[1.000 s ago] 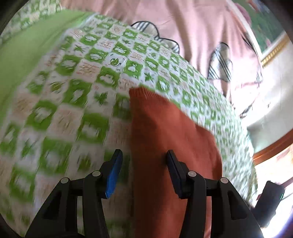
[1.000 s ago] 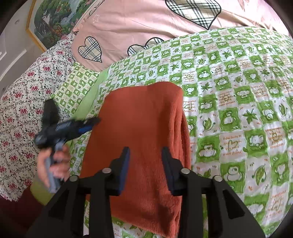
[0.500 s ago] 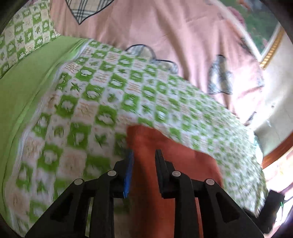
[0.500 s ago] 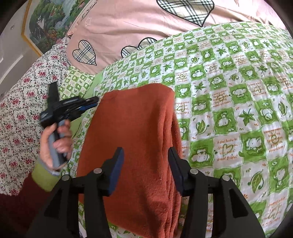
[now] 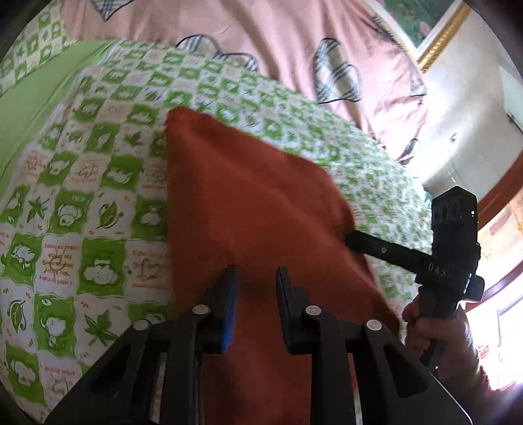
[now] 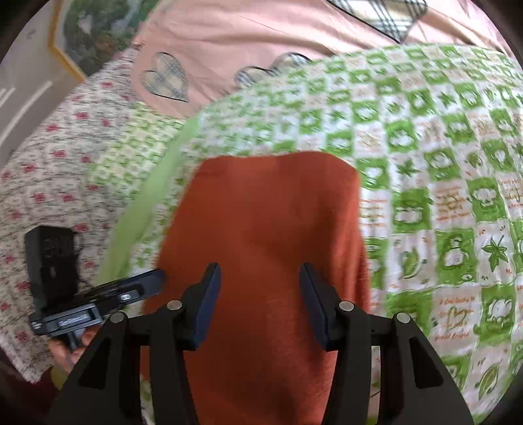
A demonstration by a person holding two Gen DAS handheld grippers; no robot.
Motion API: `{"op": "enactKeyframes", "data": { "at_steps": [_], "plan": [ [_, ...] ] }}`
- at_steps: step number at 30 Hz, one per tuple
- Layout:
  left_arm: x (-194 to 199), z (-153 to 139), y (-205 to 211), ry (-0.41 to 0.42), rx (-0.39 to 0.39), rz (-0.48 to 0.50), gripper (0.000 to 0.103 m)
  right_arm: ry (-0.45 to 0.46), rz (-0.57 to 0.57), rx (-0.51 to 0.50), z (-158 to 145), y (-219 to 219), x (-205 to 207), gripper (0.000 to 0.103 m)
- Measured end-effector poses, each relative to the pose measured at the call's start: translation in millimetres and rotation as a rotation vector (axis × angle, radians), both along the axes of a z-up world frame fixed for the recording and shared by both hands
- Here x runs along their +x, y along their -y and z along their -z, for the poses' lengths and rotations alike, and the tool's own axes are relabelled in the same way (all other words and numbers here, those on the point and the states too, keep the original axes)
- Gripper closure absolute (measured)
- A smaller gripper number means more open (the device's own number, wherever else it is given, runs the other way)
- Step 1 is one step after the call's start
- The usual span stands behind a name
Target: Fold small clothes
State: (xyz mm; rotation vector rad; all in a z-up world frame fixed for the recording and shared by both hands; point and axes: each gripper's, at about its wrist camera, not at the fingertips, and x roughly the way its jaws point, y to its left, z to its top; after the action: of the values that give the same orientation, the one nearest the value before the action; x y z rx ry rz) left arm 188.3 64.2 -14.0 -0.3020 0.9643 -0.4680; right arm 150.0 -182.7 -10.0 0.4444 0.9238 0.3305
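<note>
A rust-orange folded cloth (image 5: 248,209) lies on the green-and-white checked bedspread (image 5: 81,183); it also shows in the right wrist view (image 6: 264,229). My left gripper (image 5: 256,281) hovers over the cloth's near part, its jaws a narrow gap apart with nothing between them. My right gripper (image 6: 260,281) hovers over the same cloth from the other side, jaws wide open and empty. Each gripper shows in the other's view: the right one (image 5: 425,258) at the cloth's right edge, the left one (image 6: 98,304) at its left edge.
A pink quilt with plaid hearts (image 5: 261,42) lies at the back of the bed. A floral sheet (image 6: 49,183) lies to the left in the right wrist view. A framed picture (image 5: 421,19) hangs on the wall.
My left gripper closed from wide to narrow, then opened a little, and moved over the cloth. My right gripper opened wider and moved closer to the cloth.
</note>
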Motion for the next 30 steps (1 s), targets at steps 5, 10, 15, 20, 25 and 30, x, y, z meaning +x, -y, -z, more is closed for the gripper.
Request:
{"op": "enactKeyframes", "data": {
  "at_steps": [5, 10, 15, 20, 25, 30],
  "plan": [
    [28, 21, -2, -0.04, 0.005, -0.036, 0.102, -0.016, 0.02, -0.045, 16, 8, 25, 0.06],
    [13, 9, 5, -0.015, 0.051, -0.018, 0.098, -0.016, 0.043, -0.029, 7, 14, 23, 0.059],
    [-41, -7, 4, 0.022, 0.038, 0.063, 0.095, 0.041, -0.014, -0.051, -24, -2, -30, 0.056],
    [-85, -3, 4, 0.032, 0.056, 0.105, 0.094, 0.053, -0.07, -0.13, -25, -20, -83, 0.041],
    [-100, 16, 2, 0.002, 0.099, 0.101, 0.095, -0.035, -0.052, -0.307, 12, -21, -106, 0.041],
    [-104, 19, 8, 0.009, 0.145, 0.098, 0.096, -0.056, -0.004, -0.286, 23, -7, -107, 0.041]
  ]
}}
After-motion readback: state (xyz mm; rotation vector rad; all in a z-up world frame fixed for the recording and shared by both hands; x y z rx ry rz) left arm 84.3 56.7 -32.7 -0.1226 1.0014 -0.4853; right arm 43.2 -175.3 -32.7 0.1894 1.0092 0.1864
